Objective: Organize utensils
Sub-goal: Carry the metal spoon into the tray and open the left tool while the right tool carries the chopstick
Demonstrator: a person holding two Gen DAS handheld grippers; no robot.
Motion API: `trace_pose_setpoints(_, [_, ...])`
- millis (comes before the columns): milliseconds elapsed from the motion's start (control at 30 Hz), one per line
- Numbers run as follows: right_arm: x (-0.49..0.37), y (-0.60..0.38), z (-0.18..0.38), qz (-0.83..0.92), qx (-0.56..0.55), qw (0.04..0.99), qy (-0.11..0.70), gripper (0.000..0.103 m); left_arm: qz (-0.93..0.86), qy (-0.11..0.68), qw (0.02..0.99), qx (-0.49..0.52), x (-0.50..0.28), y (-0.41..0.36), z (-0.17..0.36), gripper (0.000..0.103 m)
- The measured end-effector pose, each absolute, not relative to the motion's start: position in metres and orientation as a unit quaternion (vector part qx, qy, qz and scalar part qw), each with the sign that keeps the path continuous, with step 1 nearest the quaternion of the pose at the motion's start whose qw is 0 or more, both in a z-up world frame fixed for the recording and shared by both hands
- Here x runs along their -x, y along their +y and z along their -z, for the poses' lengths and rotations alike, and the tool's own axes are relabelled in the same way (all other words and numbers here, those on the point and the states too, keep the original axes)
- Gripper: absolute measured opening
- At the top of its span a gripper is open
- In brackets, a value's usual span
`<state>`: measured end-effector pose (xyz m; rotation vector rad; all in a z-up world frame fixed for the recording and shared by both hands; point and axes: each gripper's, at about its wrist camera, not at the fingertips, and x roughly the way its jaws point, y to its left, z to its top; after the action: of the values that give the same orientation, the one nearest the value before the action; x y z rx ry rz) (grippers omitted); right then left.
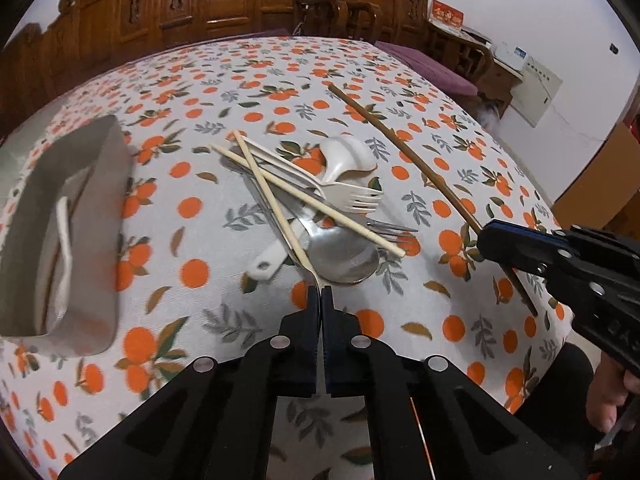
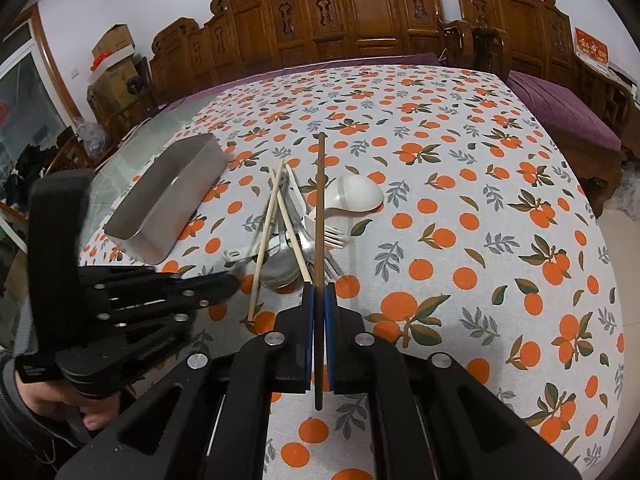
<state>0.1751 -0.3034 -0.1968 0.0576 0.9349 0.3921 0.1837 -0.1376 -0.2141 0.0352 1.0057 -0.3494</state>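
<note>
A pile of utensils lies mid-table: pale chopsticks [image 1: 280, 208], a cream plastic fork [image 1: 352, 198], a white ceramic spoon [image 1: 344, 156], a metal spoon [image 1: 344, 252] and metal forks. My left gripper [image 1: 321, 294] is shut on the thin handle end of the metal spoon. My right gripper [image 2: 319, 292] is shut on a dark brown chopstick [image 2: 319, 208] that points away over the pile; it also shows in the left wrist view [image 1: 404, 148], with the right gripper [image 1: 490, 240] around it.
A metal rectangular tin [image 2: 168, 196] stands at the table's left, with something white inside in the left wrist view [image 1: 64, 236]. The table has an orange-print cloth [image 2: 460, 220]. Carved wooden chairs [image 2: 360, 16] line the far side.
</note>
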Motion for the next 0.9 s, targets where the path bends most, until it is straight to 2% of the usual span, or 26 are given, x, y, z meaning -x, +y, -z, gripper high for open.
trace_pose_setpoints(600, [-0.159, -0.27, 0.188, -0.225, 0.002, 0.87, 0.439, 0.006, 0.155, 0.424, 0.892, -0.027, -0.148, -0.073, 0.143, 0.001])
trace_pose_setpoints(900, [-0.16, -0.244, 0.178, -0.241, 0.019, 0.871, 0.428, 0.006, 0.155, 0.408, 0.899, -0.036, -0.162, -0.044, 0.131, 0.001])
